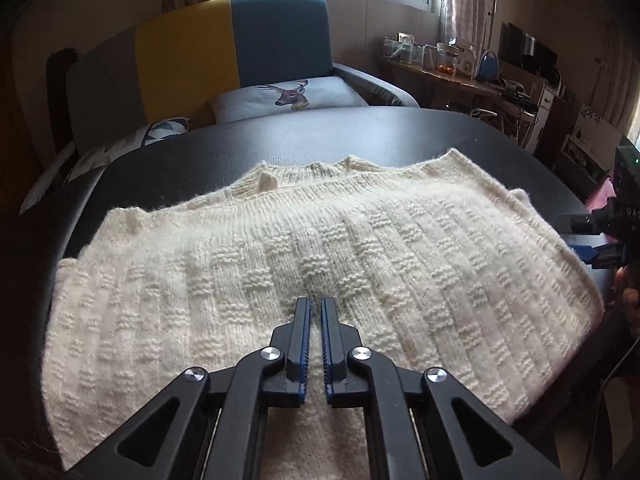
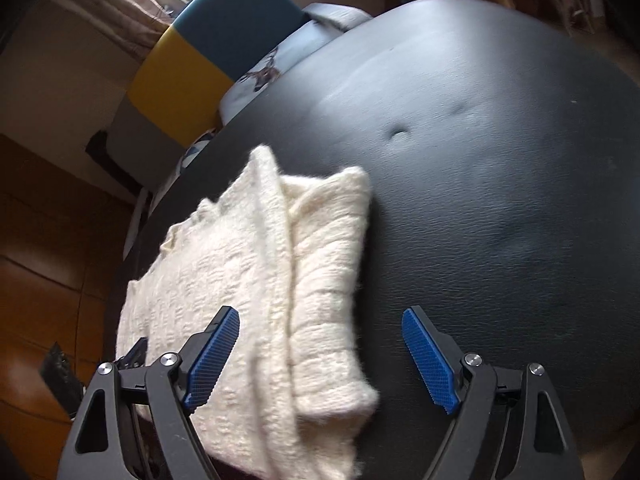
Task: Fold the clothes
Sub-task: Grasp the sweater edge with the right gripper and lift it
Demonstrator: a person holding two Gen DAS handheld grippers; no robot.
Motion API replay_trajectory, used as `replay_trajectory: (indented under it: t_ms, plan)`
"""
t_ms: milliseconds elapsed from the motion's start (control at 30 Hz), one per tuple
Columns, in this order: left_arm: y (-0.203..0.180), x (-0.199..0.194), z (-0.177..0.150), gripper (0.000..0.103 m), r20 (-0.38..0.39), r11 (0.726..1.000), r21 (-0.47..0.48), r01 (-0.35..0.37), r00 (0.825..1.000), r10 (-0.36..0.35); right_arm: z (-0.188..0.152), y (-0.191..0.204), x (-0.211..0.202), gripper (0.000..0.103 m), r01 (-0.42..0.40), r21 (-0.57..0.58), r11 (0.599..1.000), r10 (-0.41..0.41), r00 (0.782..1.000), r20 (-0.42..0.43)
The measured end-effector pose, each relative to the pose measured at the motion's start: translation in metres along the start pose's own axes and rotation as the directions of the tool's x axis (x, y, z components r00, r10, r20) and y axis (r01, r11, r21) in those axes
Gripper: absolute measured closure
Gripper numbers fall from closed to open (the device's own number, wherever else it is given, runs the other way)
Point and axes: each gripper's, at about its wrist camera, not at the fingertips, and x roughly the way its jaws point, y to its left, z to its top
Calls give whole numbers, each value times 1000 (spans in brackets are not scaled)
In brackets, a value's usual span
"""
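Sweater (image 1: 320,248) under L gripper (image 1: 316,304), left of R gripper (image 2: 320,320).

No words, numbers or brand names can be read in either view. Pale blue cushion (image 1: 288,94) on sofa has deer picture, no letters. Small boxes on far wooden desk (image 1: 460,76) too tiny and blurry to read. Faint marks on black device at right edge (image 1: 626,184) unclear.

We count one cream knitted sweater (image 1: 320,264), one black counter (image 1: 304,140), two tools: left tool (image 1: 316,304), right tool (image 2: 320,316).
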Motion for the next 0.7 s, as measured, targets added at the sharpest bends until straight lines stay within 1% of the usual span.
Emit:
replay_trajectory:
  t_ms: [100,167,200,267,333,367,400,433,500,567,600,700]
  plan:
    - [1,2,-3,99,6,1000,-20,15,1000,-15,-3,9,8,18,-38,-33,999,38,999,-23]
    - [2,3,-4,99,12,999,-38,29,1000,-29,-5,15,14,18,-54,-45,998,53,998,-23]
    - [4,4,-5,99,14,998,-50,40,999,-39,-6,18,17,21,-62,-50,997,60,998,-22]
    - [7,4,-7,99,19,996,-70,58,998,-57,-7,23,23,31,-75,-48,996,74,997,-17]
    - [8,3,-9,99,30,996,-69,60,998,-58,-9,27,30,49,-65,-50,997,64,998,-26]
    - [8,2,-10,99,36,996,-67,60,998,-58,-10,28,32,54,-57,-54,997,55,998,-28]
    - [8,2,-11,99,42,996,-64,60,997,-57,-11,29,33,71,-48,-58,997,47,998,-30]
    - [9,-1,-12,99,50,995,-71,68,997,-64,-12,30,35,72,-40,-62,997,38,999,-32]
    - [12,-9,-12,103,72,991,-96,94,994,-88,-12,31,36,74,-30,-60,998,28,999,-32]
    - [11,-23,-13,103,106,986,-96,135,986,-125,-12,31,36,75,-26,-49,998,25,999,-28]
    - [9,-31,-15,103,121,985,-84,152,983,-141,-12,31,36,75,-27,-44,999,26,999,-27]
    - [-6,-43,-21,103,126,984,-25,178,977,-173,-11,31,37,75,-33,-38,999,31,999,-27]
